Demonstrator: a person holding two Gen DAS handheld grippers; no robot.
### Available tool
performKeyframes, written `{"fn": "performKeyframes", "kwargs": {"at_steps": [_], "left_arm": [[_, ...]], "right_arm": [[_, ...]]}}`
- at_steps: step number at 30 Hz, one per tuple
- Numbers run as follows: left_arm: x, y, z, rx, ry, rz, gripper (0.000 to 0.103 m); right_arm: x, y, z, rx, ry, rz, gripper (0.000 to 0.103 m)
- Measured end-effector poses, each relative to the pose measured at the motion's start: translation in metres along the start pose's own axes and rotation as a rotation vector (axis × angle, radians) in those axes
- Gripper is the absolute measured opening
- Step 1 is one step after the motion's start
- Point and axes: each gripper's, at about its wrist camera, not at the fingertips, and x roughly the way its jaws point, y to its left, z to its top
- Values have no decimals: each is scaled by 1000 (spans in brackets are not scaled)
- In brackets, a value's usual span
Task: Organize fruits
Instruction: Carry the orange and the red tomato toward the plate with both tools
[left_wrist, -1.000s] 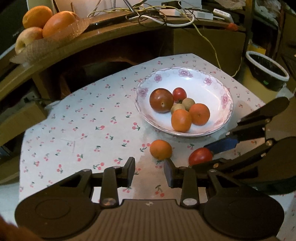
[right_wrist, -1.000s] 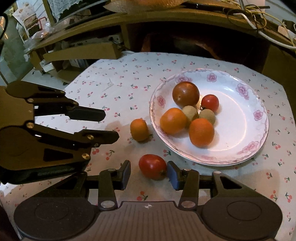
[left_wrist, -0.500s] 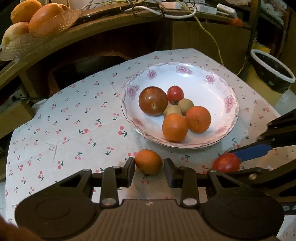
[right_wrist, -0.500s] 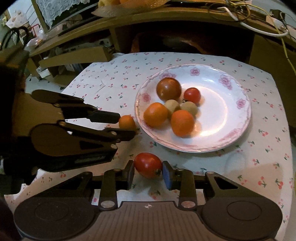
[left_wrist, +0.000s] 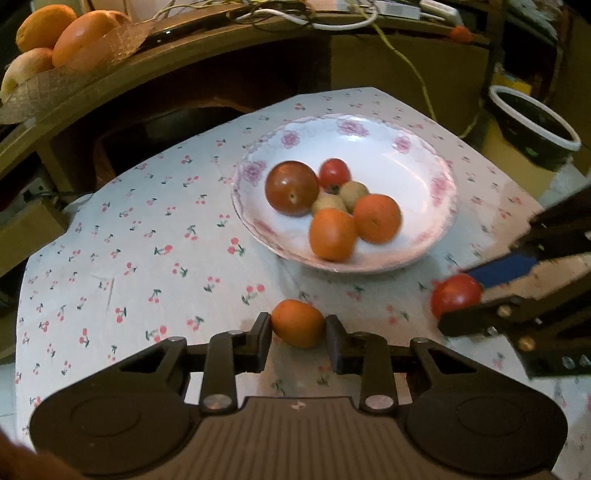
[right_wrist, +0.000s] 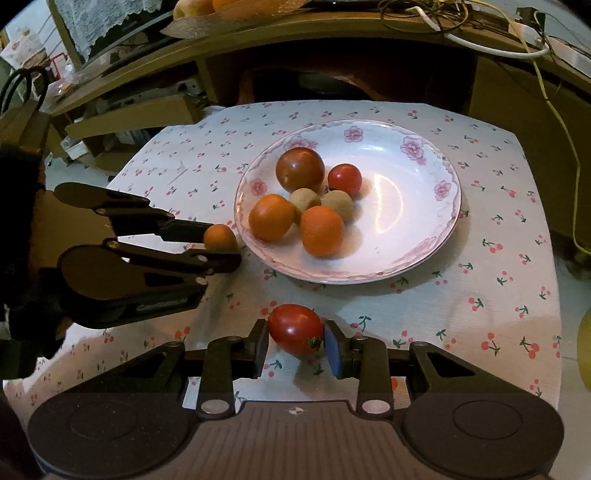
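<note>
Left wrist view: the left gripper (left_wrist: 298, 332) has just closed further, and its pads now press on both sides of the small orange (left_wrist: 297, 328), which a second ago lay free on the cloth (left_wrist: 147, 236) ahead of open fingers. The orange sits near the cloth's front edge, just short of the plate (left_wrist: 439, 184). On the plate lie a dark tomato (left_wrist: 291, 187), a small red tomato (left_wrist: 334, 173), two kiwis (left_wrist: 341, 197) and two more oranges (left_wrist: 356, 227). Toward the right edge, the right gripper (left_wrist: 461, 297) pinches a red tomato (left_wrist: 456, 294).

Right wrist view: the right gripper (right_wrist: 295, 341) holds the tomato (right_wrist: 295, 328) between its pads, near the cloth's (right_wrist: 498, 258) front edge, in front of the plate (right_wrist: 443, 221); its fingers narrowed onto it over the last second, whereas before it lay ahead of them. At the left, the left gripper (right_wrist: 225, 247) clamps the orange (right_wrist: 220, 238) just beside the plate's left rim.

Both loose fruits are now gripped, so the pick-up seems done. What is left is probably lifting each over the rim and setting it on bare plate, beside the heap.
</note>
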Motion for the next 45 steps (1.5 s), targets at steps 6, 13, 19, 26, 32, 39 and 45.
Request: {"fn": "performKeyframes", "kwargs": {"at_steps": [6,13,19,26,32,39,45], "left_arm": [[-16,-8,-16,51,16,-43,37],[-19,-10,-26,65,40,-56,37],[-22,-12,-25,68,29,-65,37],[-27,-16,-17,77,4,-68,37],[-28,-16,-13,79,-5,-65,37],[-30,-16,-7,76,-25,-55,37],[-33,-16,0,74,-44,-36,37]], "right_arm": [[-4,10,-6,-57,13,-6,34],[-1,17,-10,-100,41,2,34],[4,20,-9,-108,54,3,34],[-2,22,-6,-107,18,3,33],[-5,22,-3,-100,-3,-3,33],[-6,23,-1,-95,-12,-13,33],[-8,24,5,-88,-35,-24,33]]}}
